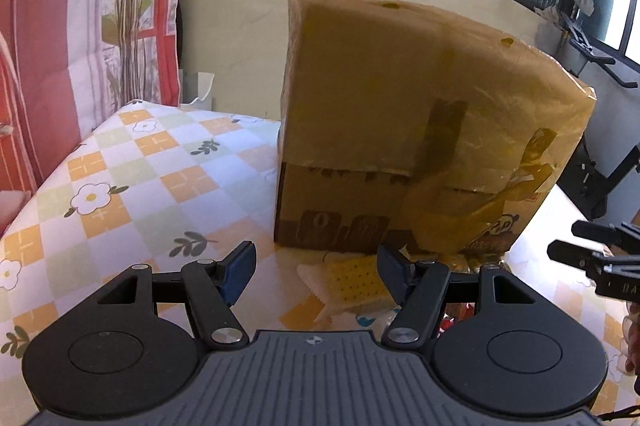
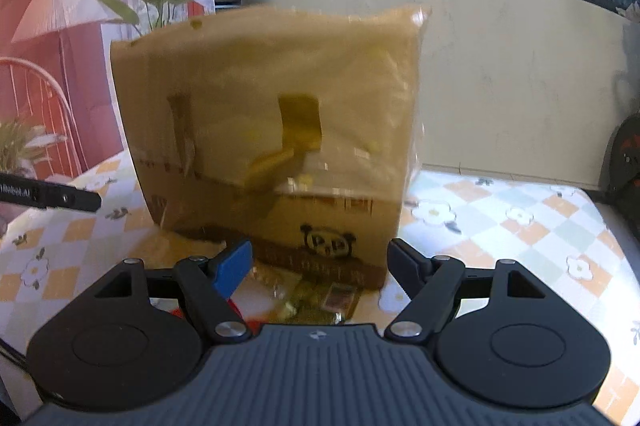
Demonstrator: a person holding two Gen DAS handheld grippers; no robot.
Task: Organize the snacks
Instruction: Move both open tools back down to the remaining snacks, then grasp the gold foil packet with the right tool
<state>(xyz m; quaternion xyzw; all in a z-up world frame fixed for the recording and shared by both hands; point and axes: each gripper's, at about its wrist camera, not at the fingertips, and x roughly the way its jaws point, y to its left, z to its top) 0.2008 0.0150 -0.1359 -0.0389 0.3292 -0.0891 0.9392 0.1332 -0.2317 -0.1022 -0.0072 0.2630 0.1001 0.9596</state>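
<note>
A: Left wrist view: the left gripper [image 1: 316, 276] hangs with jaws apart and empty over the checked desk [image 1: 132, 162]. A yellow cracker packet [image 1: 354, 280] lies between them; the taped cardboard box [image 1: 404, 130] stands just beyond.

B: Right wrist view: the right gripper [image 2: 320, 268], jaws likewise apart and empty, faces that box [image 2: 276, 130]. Snack packets [image 2: 316, 300] lie between the jaws, against its base.
</note>
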